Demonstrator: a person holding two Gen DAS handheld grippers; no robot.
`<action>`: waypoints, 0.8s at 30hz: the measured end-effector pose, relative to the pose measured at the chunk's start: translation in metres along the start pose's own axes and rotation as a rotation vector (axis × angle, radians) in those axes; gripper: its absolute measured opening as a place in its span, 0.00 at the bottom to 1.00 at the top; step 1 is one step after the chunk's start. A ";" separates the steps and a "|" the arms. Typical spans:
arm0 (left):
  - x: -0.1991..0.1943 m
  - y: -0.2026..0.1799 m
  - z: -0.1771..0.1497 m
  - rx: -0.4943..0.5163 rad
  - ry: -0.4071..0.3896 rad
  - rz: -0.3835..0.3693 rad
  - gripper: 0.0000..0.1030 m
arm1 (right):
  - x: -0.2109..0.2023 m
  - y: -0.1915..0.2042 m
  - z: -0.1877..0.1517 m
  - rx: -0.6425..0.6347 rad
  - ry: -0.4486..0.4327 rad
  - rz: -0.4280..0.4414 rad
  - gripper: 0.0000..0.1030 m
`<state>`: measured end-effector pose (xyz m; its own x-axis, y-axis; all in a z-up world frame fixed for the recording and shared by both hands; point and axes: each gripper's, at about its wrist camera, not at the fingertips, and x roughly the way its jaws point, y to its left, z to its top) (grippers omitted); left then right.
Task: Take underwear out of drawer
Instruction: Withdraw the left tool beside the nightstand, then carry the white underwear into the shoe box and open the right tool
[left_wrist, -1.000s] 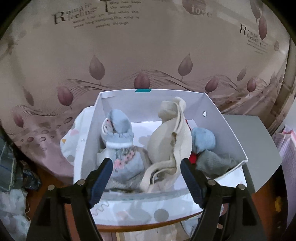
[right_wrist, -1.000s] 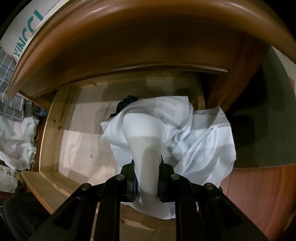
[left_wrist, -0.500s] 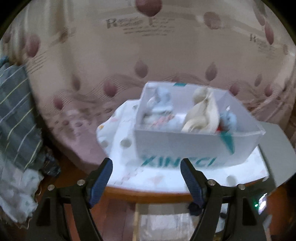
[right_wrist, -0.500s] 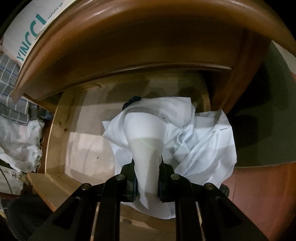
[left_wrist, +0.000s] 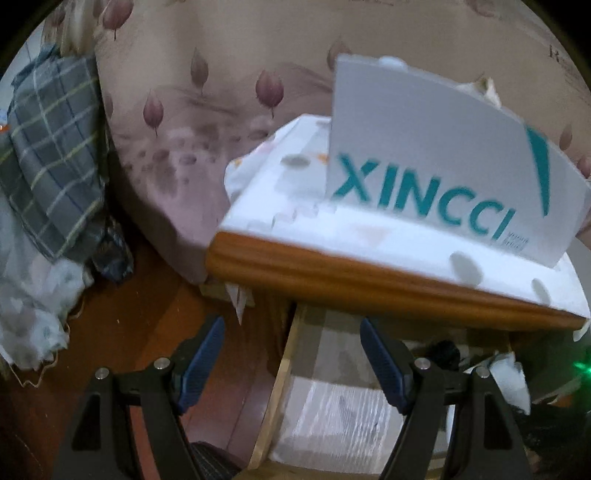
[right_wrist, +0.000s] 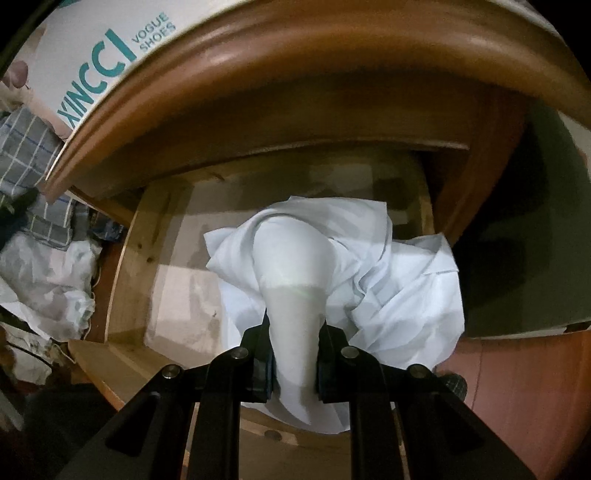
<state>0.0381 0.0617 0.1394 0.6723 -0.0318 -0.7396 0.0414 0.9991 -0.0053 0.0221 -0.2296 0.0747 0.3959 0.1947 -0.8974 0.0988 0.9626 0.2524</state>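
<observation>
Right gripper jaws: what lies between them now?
In the right wrist view, the right gripper has its jaws shut on a bunched fold of the white underwear, which hangs over the open wooden drawer.

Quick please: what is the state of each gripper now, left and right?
Left gripper: open, nothing between its fingers, above the drawer.
Right gripper: closed on the white garment over the drawer.

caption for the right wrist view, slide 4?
Right gripper clamps a bunched white garment above the open wooden drawer, a XINCCI shoe box on the cabinet top.
</observation>
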 end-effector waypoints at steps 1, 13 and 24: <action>0.005 0.002 -0.001 0.010 0.015 0.006 0.76 | -0.001 -0.001 -0.001 0.009 0.002 0.006 0.14; 0.014 0.016 -0.002 -0.006 0.048 0.004 0.75 | -0.058 -0.001 0.011 0.089 0.003 0.090 0.14; 0.032 0.024 -0.006 -0.053 0.151 -0.023 0.75 | -0.155 0.045 0.030 -0.042 -0.065 0.072 0.14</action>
<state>0.0561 0.0844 0.1114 0.5523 -0.0544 -0.8318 0.0137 0.9983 -0.0562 -0.0075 -0.2225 0.2355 0.4592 0.2520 -0.8519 0.0299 0.9540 0.2983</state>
